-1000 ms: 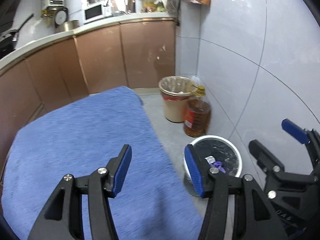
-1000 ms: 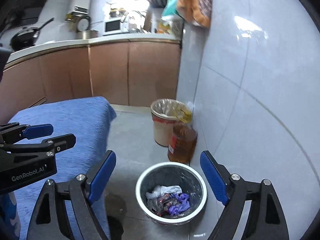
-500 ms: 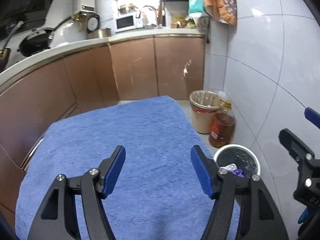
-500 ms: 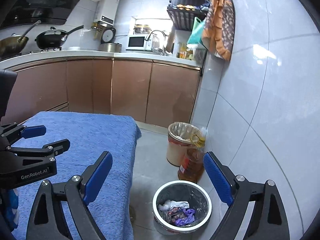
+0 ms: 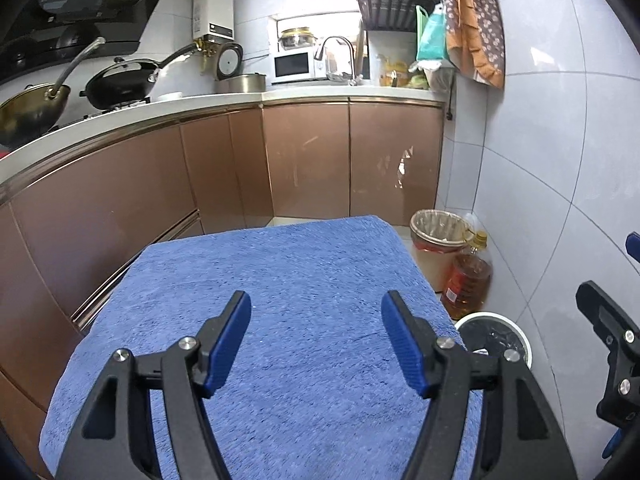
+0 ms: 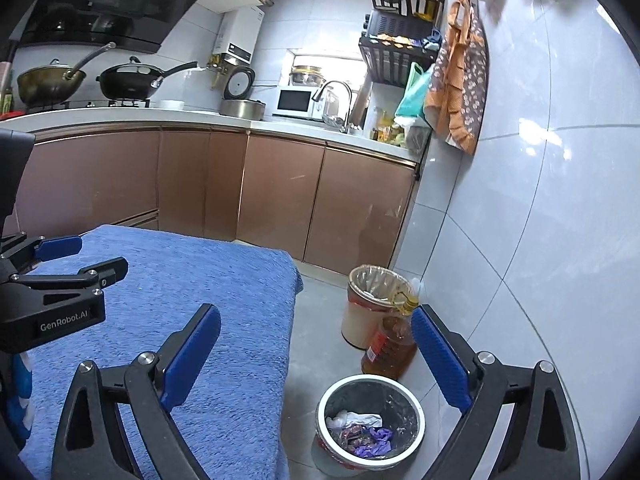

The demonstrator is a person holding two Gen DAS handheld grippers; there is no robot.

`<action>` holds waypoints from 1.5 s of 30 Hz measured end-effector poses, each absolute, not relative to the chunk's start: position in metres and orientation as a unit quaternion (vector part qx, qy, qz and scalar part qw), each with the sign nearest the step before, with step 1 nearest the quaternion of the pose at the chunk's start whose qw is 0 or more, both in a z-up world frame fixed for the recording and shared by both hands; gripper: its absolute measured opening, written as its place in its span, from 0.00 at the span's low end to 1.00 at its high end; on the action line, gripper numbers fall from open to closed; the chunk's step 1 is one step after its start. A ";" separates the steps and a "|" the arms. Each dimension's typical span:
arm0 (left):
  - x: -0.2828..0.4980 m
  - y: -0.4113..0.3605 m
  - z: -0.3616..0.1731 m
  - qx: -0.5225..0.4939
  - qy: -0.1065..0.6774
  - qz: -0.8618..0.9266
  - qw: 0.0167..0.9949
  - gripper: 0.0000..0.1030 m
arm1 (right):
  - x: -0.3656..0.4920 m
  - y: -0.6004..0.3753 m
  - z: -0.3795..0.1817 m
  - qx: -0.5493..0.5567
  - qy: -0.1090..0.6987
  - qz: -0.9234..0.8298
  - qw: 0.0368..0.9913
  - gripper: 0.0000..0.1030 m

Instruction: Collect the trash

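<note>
A small round bin (image 6: 370, 420) with a black liner stands on the floor by the table's right side. Crumpled wrappers (image 6: 360, 432), white and purple, lie inside it. The bin's rim also shows in the left wrist view (image 5: 496, 334). My left gripper (image 5: 316, 344) is open and empty above the blue towel-covered table (image 5: 280, 280). My right gripper (image 6: 316, 356) is open and empty, held above the table's right edge and the bin. The left gripper shows at the left of the right wrist view (image 6: 60, 264).
A taller lined bin (image 6: 372, 304) and a bottle of cooking oil (image 6: 392, 344) stand against the tiled wall. Brown kitchen cabinets (image 5: 312, 160) run behind the table, with pans and a microwave (image 5: 294, 66) on the counter.
Both grippers have lifted and tilted upward, so the views now take in the counter and wall. The left gripper has swung left from the bin to over the table. Both stayed open.
</note>
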State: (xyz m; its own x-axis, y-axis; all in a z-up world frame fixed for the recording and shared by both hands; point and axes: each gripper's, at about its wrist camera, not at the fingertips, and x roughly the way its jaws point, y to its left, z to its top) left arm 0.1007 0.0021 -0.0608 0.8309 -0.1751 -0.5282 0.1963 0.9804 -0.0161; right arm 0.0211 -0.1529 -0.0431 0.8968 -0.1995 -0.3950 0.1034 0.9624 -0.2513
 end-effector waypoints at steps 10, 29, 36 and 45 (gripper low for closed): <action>0.065 0.038 -0.038 -0.002 0.245 -0.073 0.967 0.69 | -0.012 -0.125 -0.024 -0.135 0.189 -0.070 0.970 0.96; -0.012 0.074 0.004 -0.015 0.169 -0.026 0.985 0.80 | -0.072 -0.087 0.001 -0.146 0.129 -0.030 0.980 1.00; -0.029 0.069 0.015 -0.005 0.150 -0.013 0.989 0.83 | -0.084 -0.092 0.006 -0.133 0.116 -0.022 0.984 1.00; -0.046 0.072 0.026 -0.001 0.118 0.004 0.993 0.84 | -0.093 -0.096 0.012 -0.119 0.109 -0.018 0.987 1.00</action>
